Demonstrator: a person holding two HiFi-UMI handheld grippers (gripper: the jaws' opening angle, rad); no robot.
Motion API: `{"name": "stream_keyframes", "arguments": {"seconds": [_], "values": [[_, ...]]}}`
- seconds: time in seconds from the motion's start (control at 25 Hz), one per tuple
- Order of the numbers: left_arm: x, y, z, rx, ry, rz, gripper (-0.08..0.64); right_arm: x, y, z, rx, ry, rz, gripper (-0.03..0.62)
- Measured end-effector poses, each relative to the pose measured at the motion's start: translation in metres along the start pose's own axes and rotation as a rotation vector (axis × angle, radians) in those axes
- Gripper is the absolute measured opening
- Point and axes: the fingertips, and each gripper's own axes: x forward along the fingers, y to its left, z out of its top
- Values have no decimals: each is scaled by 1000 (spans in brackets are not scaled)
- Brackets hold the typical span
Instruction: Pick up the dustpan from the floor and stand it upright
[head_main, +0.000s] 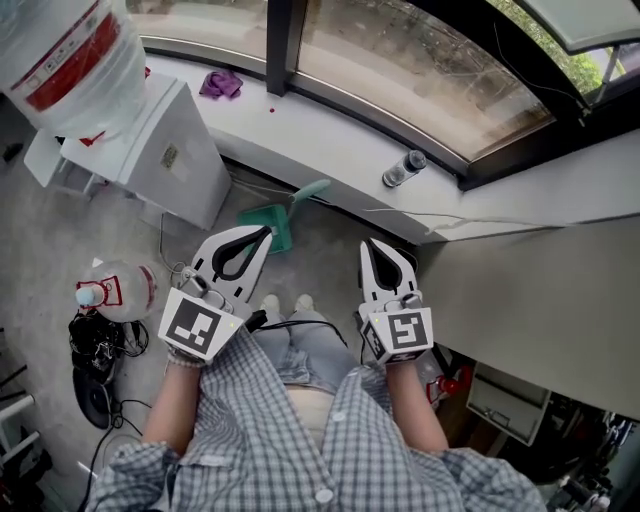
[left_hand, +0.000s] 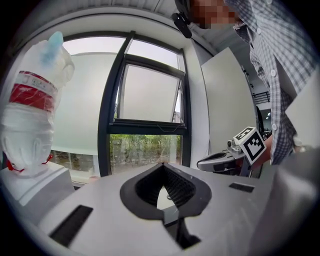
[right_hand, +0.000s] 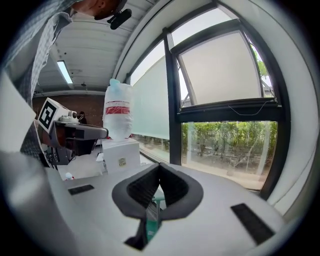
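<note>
Our left gripper (head_main: 264, 233) and right gripper (head_main: 371, 244) are closed, empty. The teal dustpan (head_main: 272, 225) stands below the sill (head_main: 330, 130); a bottle (head_main: 403, 169) lies there.

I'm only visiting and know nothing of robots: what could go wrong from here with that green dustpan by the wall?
The teal dustpan seems only to lean by its handle on the window ledge; a nudge could tip it. The left gripper and right gripper are both shut and empty, so they must open before any grab. A thin cable lies on the floor nearby and might snag.
</note>
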Motion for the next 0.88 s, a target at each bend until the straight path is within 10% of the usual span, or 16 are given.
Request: {"name": "stream_keyframes", "arguments": {"seconds": [0.88], "values": [[7, -19, 1, 19, 14, -2, 5, 3, 24, 9, -14, -16, 127, 6]]}}
